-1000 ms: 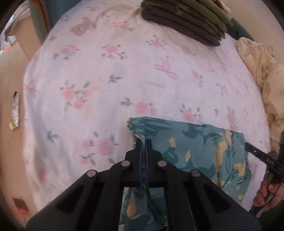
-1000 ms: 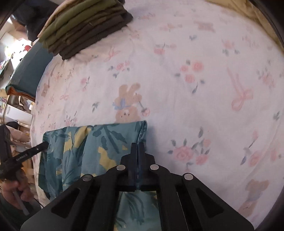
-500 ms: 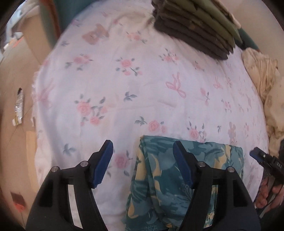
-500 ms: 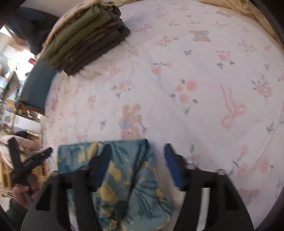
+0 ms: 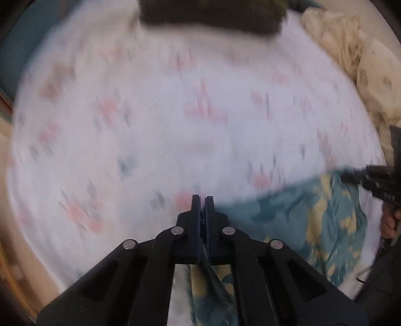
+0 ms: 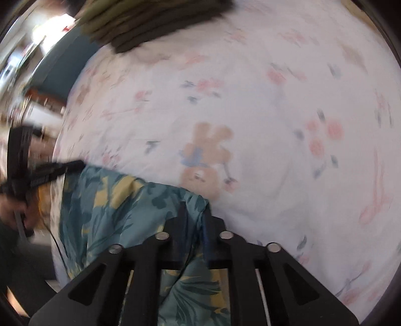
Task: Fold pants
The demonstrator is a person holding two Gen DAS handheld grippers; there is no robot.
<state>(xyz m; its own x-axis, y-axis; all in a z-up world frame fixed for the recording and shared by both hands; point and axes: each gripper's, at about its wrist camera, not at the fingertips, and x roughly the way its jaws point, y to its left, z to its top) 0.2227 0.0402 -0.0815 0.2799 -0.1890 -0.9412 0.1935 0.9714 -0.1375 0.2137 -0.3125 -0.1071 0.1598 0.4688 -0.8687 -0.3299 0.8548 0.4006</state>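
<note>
We see the bed (image 5: 155, 140) filling both frames, with the pants (image 6: 120, 208) at the bottom. Our left tool (image 5: 202, 200), bottom centre, is pinched tight on the pants' edge; our right tool (image 6: 194, 208) grips a fabric fold, slightly parted.

Pants (image 6: 120, 210) at near edge of bed sheet (image 6: 263, 105), stack of folded clothes (image 6: 150, 22) at far edge, crumpled blanket (image 5: 351, 52) right of sheet

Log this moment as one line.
left claw: shut on pants | right claw: closing on pants edge | pants: on bed sheet | views: blurred
</note>
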